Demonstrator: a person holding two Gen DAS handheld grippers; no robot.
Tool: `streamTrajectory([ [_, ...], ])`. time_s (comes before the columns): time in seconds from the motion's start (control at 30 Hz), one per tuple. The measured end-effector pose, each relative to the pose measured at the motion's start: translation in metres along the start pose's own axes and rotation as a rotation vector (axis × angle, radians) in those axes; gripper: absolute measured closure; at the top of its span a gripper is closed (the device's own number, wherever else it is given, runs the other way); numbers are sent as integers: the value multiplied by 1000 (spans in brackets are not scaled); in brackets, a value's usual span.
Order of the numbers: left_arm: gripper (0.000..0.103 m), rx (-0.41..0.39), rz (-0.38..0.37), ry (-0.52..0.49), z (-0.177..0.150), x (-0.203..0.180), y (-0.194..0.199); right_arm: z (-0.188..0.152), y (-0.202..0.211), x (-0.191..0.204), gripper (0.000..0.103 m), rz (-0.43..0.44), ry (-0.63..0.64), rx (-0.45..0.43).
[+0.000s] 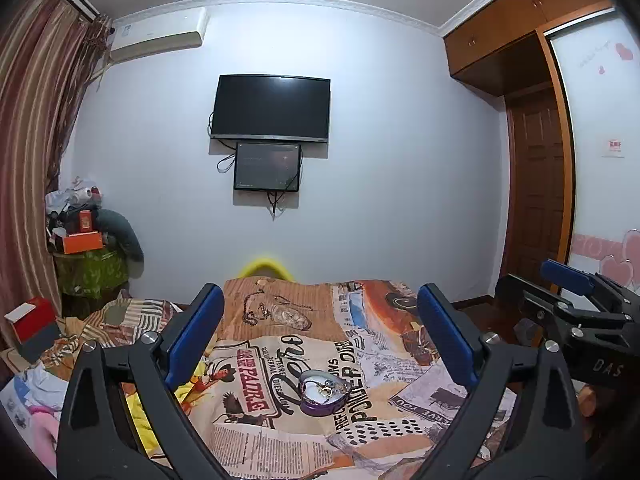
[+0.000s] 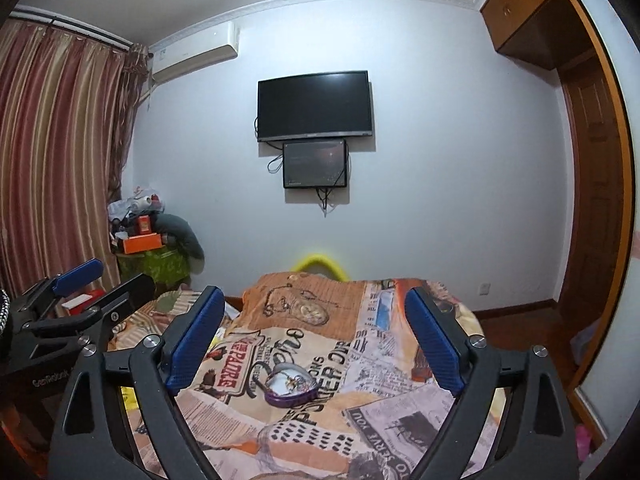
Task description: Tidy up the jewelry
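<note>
**A:** Bedroom setup again, lol. Striped curtains (image 1: 36, 128) are hanging down the left side, an air conditioner (image 1: 158, 38) is sitting up by the ceiling, and a dark TV (image 1: 272, 108) is hanging mid-wall with a smaller screen (image 1: 267, 166) just under it. Wooden wardrobe (image 1: 516, 40) is taking up the right.

**B:** And the grippers?

**A:** Both are hovering over the bed's newspaper-print bedspread (image 1: 280, 432). The left gripper (image 1: 320, 336) is holding its blue pads (image 1: 196, 332) spread wide, gripping nothing. Same for the right gripper (image 2: 316, 336): fingers apart, nothing between them.

**B:** Where's the jewelry stuff?

**A:** A purple heart-shaped box (image 1: 324, 392) is lying open on the bedspread, between the spread fingers in both views, not touching either gripper. Some small jewelry (image 2: 294, 382) is sitting inside, too tiny to tell which pieces.
</note>
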State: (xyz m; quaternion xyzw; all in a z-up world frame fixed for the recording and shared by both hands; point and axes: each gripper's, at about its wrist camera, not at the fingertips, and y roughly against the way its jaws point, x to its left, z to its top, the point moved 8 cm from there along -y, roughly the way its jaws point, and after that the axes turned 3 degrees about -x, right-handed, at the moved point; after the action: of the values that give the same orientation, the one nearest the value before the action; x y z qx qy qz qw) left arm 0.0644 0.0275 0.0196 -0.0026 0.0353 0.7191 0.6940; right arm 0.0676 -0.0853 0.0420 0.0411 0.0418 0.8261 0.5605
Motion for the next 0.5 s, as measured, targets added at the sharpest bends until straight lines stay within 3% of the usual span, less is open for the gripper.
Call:
streamTrajectory([
  [0.5,5,32,13,14,-11,6,-6,-12,0,-6,13,6,-2,36],
])
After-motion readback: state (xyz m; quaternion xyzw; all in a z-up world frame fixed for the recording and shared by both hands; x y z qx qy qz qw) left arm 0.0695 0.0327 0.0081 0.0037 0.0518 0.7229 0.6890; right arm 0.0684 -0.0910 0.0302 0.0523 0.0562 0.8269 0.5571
